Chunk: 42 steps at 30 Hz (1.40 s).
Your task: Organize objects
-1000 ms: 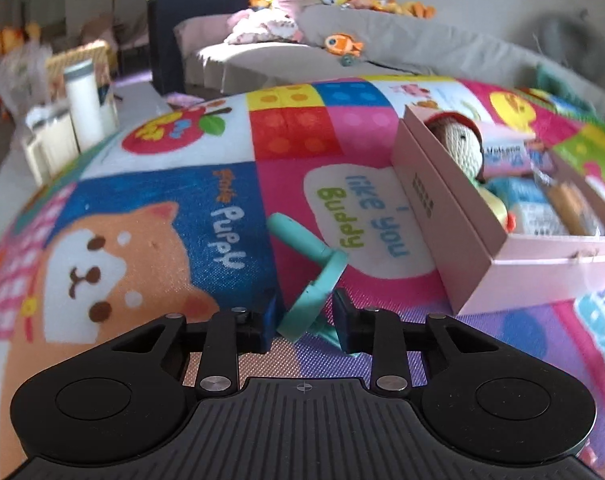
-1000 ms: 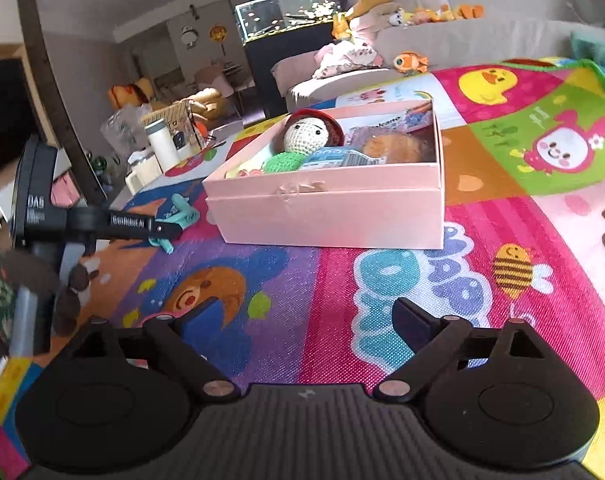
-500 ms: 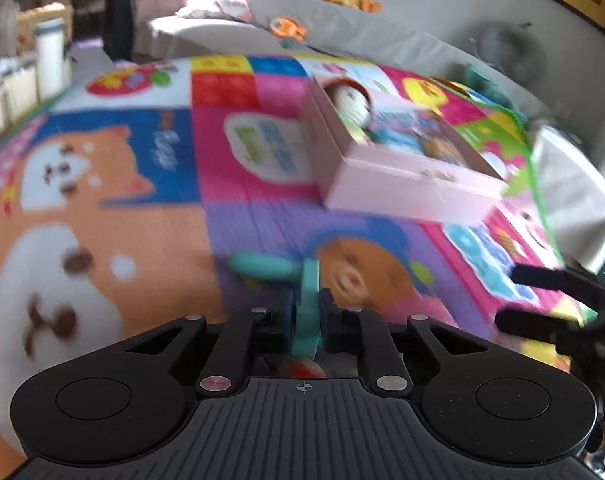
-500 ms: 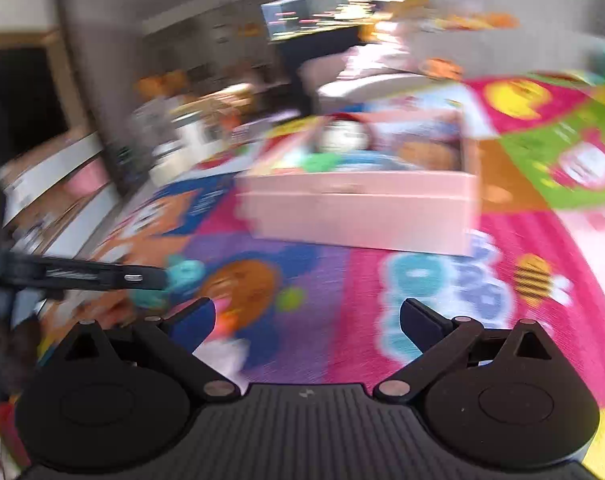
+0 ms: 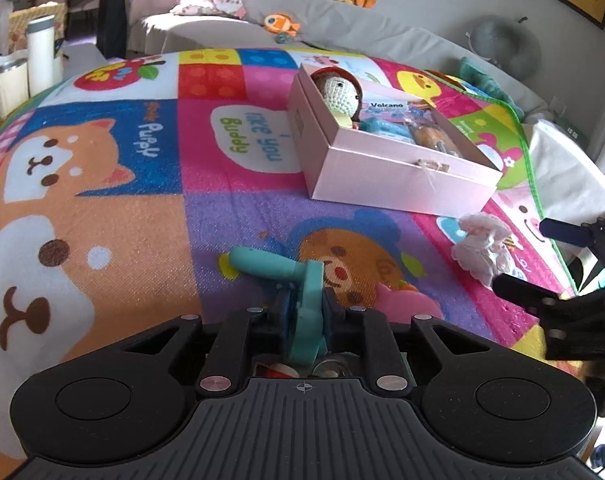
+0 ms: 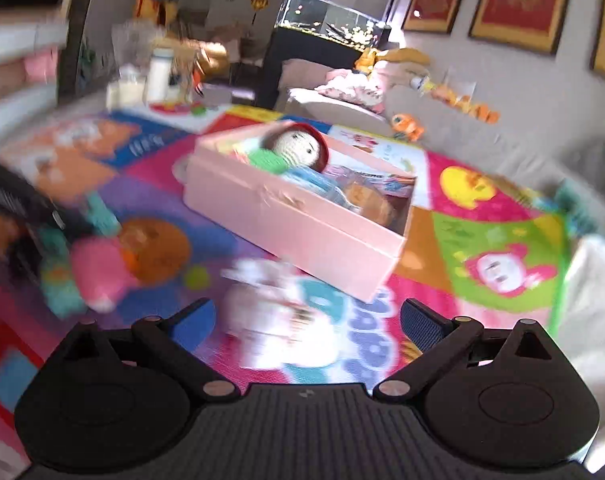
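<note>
The left gripper (image 5: 305,312) is clamped on the teal toy (image 5: 298,292), whose handle points to 10 o'clock; the pink box (image 5: 398,176) lies at 1 o'clock. The right gripper (image 6: 308,322), fingers apart, frames the white cloth (image 6: 278,320).

teal toy (image 5: 308,312) | pink box (image 5: 402,176) | cartoon-print multicolour mat (image 5: 142,200)

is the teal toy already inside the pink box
No, the teal toy is clamped in the left hand-held gripper above the play mat, well short of the pink box.
</note>
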Motion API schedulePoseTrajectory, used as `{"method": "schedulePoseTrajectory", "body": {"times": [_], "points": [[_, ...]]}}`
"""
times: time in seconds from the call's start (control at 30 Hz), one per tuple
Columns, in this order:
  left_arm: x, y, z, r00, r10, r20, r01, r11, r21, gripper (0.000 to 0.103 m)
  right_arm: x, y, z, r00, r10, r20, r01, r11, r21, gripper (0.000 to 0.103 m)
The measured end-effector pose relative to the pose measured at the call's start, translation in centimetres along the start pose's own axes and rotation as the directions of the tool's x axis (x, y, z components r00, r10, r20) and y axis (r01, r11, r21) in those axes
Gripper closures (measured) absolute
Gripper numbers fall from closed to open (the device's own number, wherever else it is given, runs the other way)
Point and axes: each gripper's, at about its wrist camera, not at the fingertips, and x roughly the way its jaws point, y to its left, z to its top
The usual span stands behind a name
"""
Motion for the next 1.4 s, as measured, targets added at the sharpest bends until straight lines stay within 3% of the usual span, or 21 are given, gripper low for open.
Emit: {"method": "schedulePoseTrajectory", "body": {"times": [0.1, 0.27, 0.37, 0.47, 0.6, 0.83, 0.97, 1.1, 1.2, 1.4], "points": [[-0.1, 0.2, 0.2, 1.0, 0.007, 0.013, -0.007, 1.0, -0.022, 0.084, -1.1, 0.6, 0.2, 0.993, 0.113, 0.037, -0.114, 0.993, 0.02, 0.004], [-2.3, 1.9, 0.9, 0.997, 0.008, 0.083, 0.001, 0.995, -0.104, 0.084, -2.1, 4.3, -0.3, 0.971, 0.229, 0.064, -0.221, 0.97, -0.105, 0.002], [-4.2, 2.4, 0.8, 0.997, -0.006, 0.08, 0.012, 0.996, -0.085, 0.084, -1.7, 5.8, -0.9, 0.973, 0.229, 0.04, -0.221, 0.964, -0.148, 0.001], [-5.4, 2.3, -0.2, 0.998, -0.062, 0.022, 0.063, 0.998, -0.023, 0.084, -1.1, 5.7, -1.3, 0.972, 0.237, -0.002, -0.236, 0.966, -0.11, 0.0], [-6.5, 1.0, -1.9, 0.999, -0.031, -0.027, 0.034, 0.996, 0.088, 0.084, -1.0, 5.3, -1.3, 0.971, 0.24, -0.003, -0.239, 0.967, -0.091, 0.0], [-7.1, 0.5, -3.1, 0.99, -0.093, -0.102, 0.103, 0.991, 0.088, 0.084, -0.2, 4.7, -1.4, 0.975, 0.221, -0.035, -0.223, 0.973, -0.056, 0.0], [-5.6, 0.2, -3.6, 0.99, -0.06, -0.131, 0.072, 0.993, 0.09, 0.084, 0.3, 4.6, -1.3, 0.975, 0.218, -0.05, -0.22, 0.975, -0.039, 0.0], [-4.1, 0.1, -2.6, 0.995, -0.055, -0.089, 0.06, 0.997, 0.055, 0.083, 0.8, 4.7, -1.3, 0.974, 0.212, -0.083, -0.216, 0.976, -0.036, 0.0], [-2.3, 0.2, -1.1, 0.999, -0.025, -0.026, 0.027, 0.998, 0.05, 0.083, 1.0, 4.4, -1.3, 0.97, 0.224, -0.089, -0.227, 0.974, -0.02, 0.0], [0.8, 0.1, 1.0, 0.999, 0.042, 0.013, -0.043, 0.998, 0.037, 0.083, 1.2, 4.2, -1.3, 0.967, 0.236, -0.097, -0.238, 0.971, -0.005, 0.0]]}}
